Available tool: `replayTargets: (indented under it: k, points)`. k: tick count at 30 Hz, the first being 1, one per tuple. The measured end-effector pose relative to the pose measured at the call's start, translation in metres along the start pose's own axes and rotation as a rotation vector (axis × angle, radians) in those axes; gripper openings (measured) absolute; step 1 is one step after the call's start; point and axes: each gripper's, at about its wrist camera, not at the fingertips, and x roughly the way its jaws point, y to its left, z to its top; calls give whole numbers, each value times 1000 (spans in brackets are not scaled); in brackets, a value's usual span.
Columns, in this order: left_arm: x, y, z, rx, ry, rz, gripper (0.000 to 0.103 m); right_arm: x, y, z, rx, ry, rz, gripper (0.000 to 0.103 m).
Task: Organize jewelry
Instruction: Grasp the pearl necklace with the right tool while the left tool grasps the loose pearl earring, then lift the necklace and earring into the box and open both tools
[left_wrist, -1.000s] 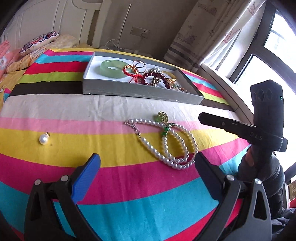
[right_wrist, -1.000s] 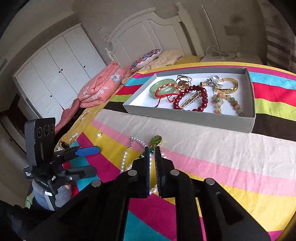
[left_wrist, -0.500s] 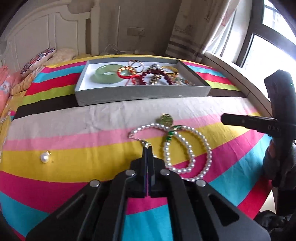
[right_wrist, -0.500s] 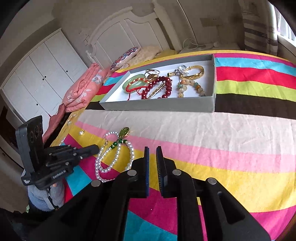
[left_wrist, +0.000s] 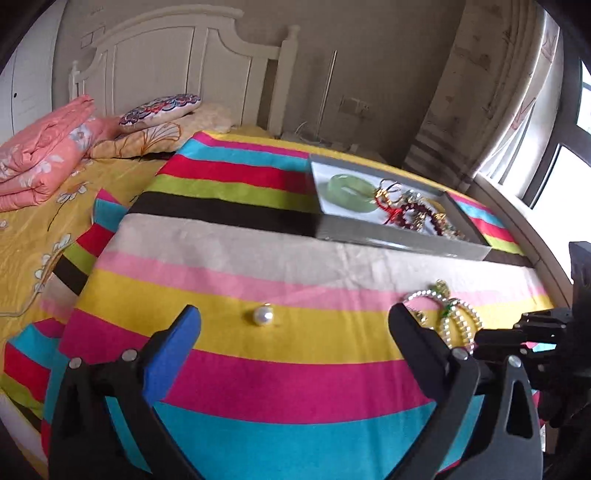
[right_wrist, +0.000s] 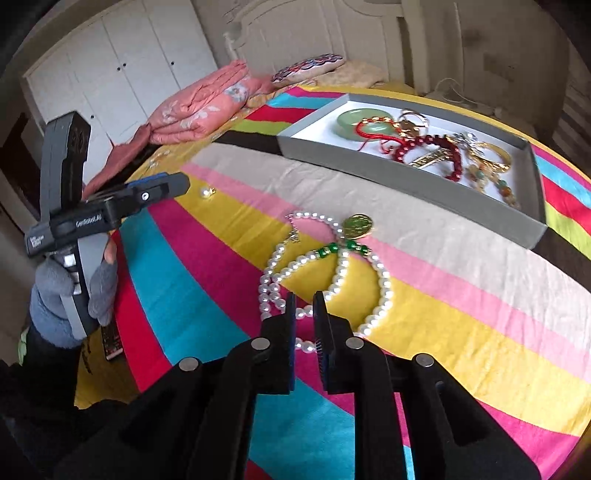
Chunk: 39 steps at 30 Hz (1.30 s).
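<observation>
Striped bedspread (left_wrist: 295, 376), white headboard (left_wrist: 177, 55), wardrobe (right_wrist: 122, 66), curtain (left_wrist: 491, 92) by window (left_wrist: 569, 162)

Background only: striped bedspread (left_wrist: 258, 373) in pink, yellow, cyan, red, green, black and beige bands, laid over a yellow floral sheet (left_wrist: 40, 229). Folded salmon quilt (left_wrist: 40, 147) at the head end, patterned pillow (left_wrist: 159, 109) just beside it on a beige floral one. White headboard (left_wrist: 177, 62) against the wall, white wardrobe doors (right_wrist: 122, 62) to the side. Wall socket (left_wrist: 354, 107) with white cables below, curtain (left_wrist: 491, 103) next to the window (left_wrist: 576, 173).
</observation>
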Motion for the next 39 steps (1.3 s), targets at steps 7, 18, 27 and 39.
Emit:
replayTargets:
  k: [7,18,27,39]
  points:
    - [35,6,9,61,159,-13,88,34,37,2,-210,91,-121,99]
    - [27,-21,3,206,94,-8,13,1,7,-10,-104,-65,-96,19]
    - [3,-33,15,169,30,-97,13,-30,-45,-9,226,-210,254,11]
    - [-32,-28,54,142,-28,-159,13,-115,-35,32,181,-444,266,11]
